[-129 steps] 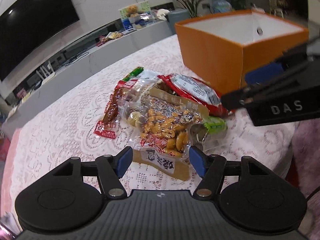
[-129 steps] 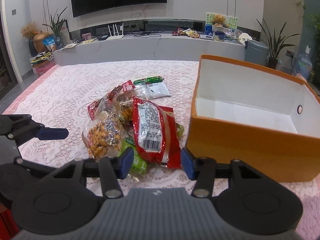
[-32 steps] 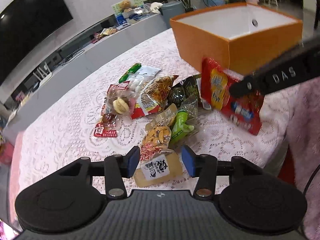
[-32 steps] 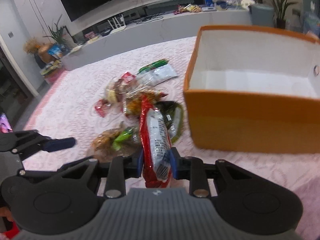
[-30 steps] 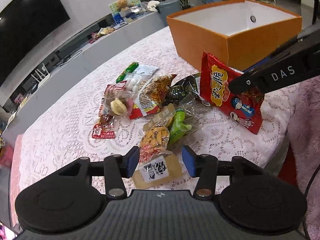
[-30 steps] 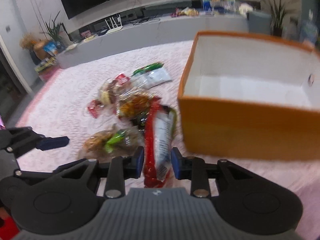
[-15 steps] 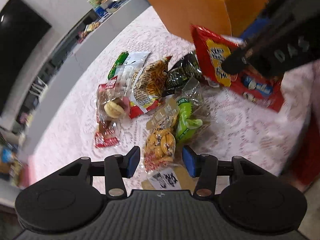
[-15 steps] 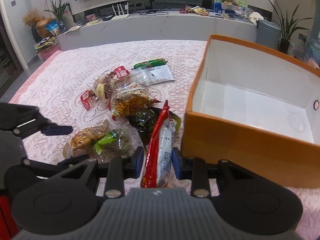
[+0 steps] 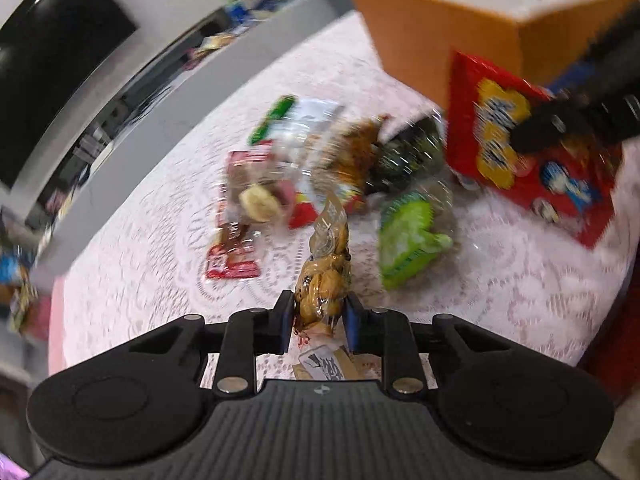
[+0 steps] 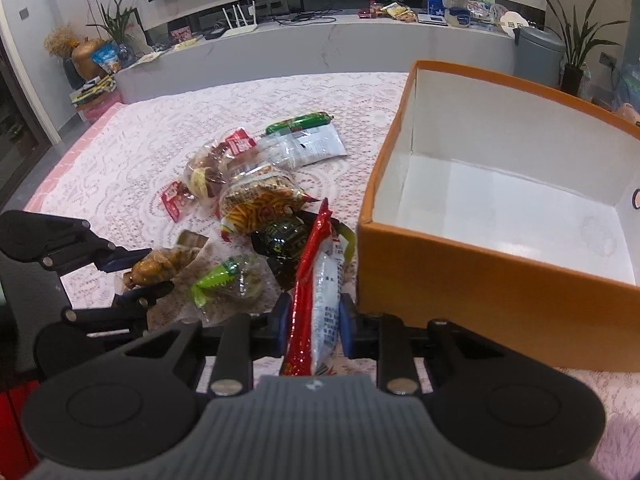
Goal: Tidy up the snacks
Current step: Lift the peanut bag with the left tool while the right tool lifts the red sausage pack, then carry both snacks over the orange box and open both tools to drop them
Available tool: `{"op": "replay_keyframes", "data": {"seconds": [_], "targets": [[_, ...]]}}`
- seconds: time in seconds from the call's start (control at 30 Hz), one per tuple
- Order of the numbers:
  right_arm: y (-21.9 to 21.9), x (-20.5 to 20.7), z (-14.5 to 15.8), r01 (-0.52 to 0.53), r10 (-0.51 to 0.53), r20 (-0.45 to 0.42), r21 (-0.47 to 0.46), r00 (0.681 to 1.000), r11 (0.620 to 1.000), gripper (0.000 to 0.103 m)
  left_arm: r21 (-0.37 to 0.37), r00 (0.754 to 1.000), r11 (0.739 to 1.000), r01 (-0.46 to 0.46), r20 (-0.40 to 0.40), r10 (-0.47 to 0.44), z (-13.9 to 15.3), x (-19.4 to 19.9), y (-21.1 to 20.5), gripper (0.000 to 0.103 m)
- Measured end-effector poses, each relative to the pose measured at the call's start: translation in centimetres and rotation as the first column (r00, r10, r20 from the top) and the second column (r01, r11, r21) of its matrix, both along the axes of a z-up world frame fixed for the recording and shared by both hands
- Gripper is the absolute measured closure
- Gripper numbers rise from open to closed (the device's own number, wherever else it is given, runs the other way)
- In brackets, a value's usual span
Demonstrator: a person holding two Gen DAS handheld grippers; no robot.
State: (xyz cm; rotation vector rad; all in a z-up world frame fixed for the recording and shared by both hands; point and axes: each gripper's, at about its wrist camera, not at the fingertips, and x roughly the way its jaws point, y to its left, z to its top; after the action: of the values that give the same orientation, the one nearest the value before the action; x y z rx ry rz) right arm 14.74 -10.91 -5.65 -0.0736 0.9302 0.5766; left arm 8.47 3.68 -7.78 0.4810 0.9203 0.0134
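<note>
Left wrist view is motion-blurred; I cannot read the snack labels. My left hand-held gripper [image 9: 316, 312] is clenched on a crinkly clear peanut bag [image 9: 324, 280] at 6 o'clock. My right hand-held gripper [image 10: 312, 320] is closing on a glossy red packet [image 10: 316, 284], edge-up. Orange cardboard box [image 10: 480, 280] at 3 o'clock, cut off right. White lace-covered bench [image 10: 140, 152].

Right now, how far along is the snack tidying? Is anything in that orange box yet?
Nothing is done: the orange box shows only its bare white floor. In hand: the right tongs are closing on a red snack bag, and the left tongs pinch a clear pack of golden snacks. Left: both those packs and about six others lying on the lace tablecloth.
</note>
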Motion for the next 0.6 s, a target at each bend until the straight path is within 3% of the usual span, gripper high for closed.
{"op": "replay_keyframes", "data": {"seconds": [0.13,0.33,0.43,0.6], "targets": [[-0.2,-0.5,1.0,-0.030,0.030,0.016,0.020,0.999,0.999,0.081,-0.092,0.998,0.994,-0.053,0.036,0.056,2.6,-1.1,0.8,0.075],[-0.8,-1.3,3.8,-0.068,0.063,0.057,0.085,0.996,0.994,0.081,-0.271,0.990,0.958,-0.095,0.072,0.118,7.8,-1.9,1.3,0.076],[-1.4,-1.5,6.0,-0.084,0.073,0.097,0.113,0.993,0.990,0.082,-0.360,0.987,0.929,-0.087,0.093,0.128,10.3,-1.8,1.2,0.076],[-3.9,-1.3,10.2,-0.054,0.026,0.215,0.126,0.976,0.991,0.082,-0.512,0.988,0.858,-0.027,0.117,0.101,13.8,-0.3,0.2,0.076]]}}
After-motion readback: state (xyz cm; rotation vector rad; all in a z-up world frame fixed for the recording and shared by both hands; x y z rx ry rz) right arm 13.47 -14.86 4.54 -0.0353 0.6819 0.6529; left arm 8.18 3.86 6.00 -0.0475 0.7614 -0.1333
